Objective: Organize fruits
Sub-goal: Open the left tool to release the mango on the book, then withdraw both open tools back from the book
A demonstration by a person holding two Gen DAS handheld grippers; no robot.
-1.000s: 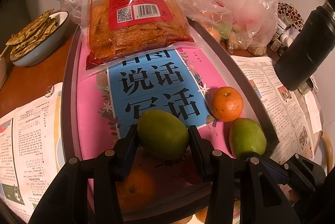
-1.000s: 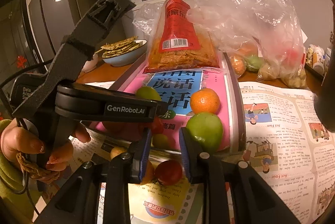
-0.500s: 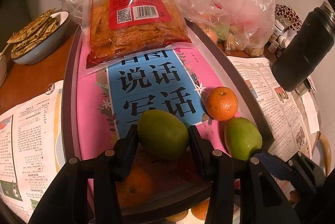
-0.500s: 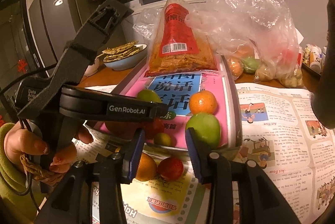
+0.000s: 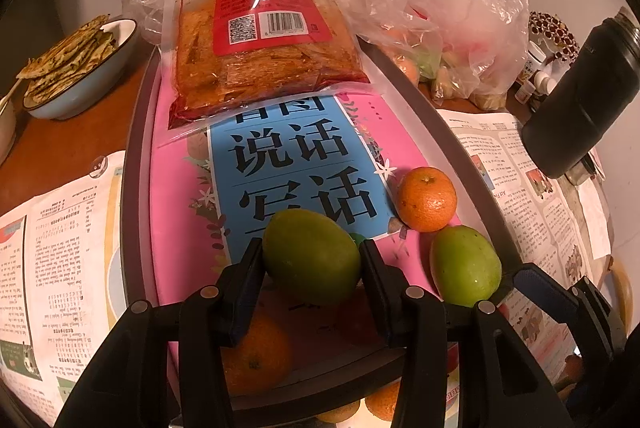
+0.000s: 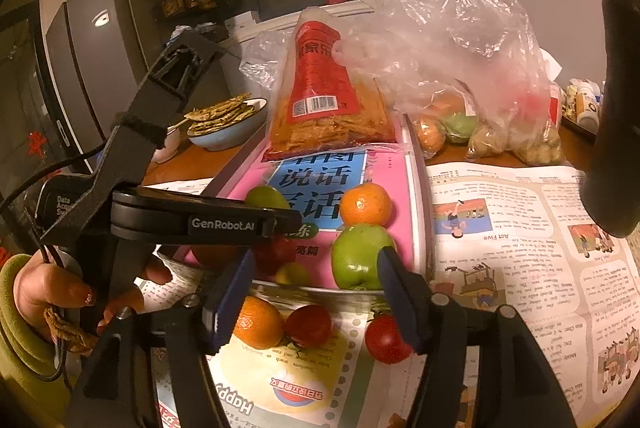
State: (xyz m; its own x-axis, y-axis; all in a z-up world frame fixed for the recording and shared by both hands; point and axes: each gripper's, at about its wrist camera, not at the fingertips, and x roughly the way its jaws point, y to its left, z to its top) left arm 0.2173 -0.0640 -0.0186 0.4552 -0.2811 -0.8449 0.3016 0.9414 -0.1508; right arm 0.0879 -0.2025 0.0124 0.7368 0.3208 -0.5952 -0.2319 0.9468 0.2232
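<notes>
My left gripper [image 5: 312, 268] is shut on a green fruit [image 5: 311, 255] and holds it over the near part of a metal tray [image 5: 136, 147] lined with a pink and blue book. A mandarin [image 5: 426, 199] and a second green fruit [image 5: 465, 266] lie on the tray at its right side. My right gripper [image 6: 316, 288] is open and empty, just in front of the tray's near rim [image 6: 320, 291]. Below it on the paper lie a mandarin [image 6: 258, 322] and two red fruits [image 6: 309, 324] [image 6: 385, 338]. The left gripper's body [image 6: 192, 224] crosses the right wrist view.
A red snack packet [image 5: 256, 27] leans on the tray's far end. A clear plastic bag with more fruit [image 6: 460, 83] sits to the right. A blue bowl of flatbread [image 5: 76, 67] stands at the left, a dark flask [image 5: 580, 99] at the right. Newspaper [image 6: 520, 228] covers the table.
My right gripper has opened wide and drawn back and upward from the tray's rim, so several fruits on the paper now show. My left gripper holds the green fruit almost still.
</notes>
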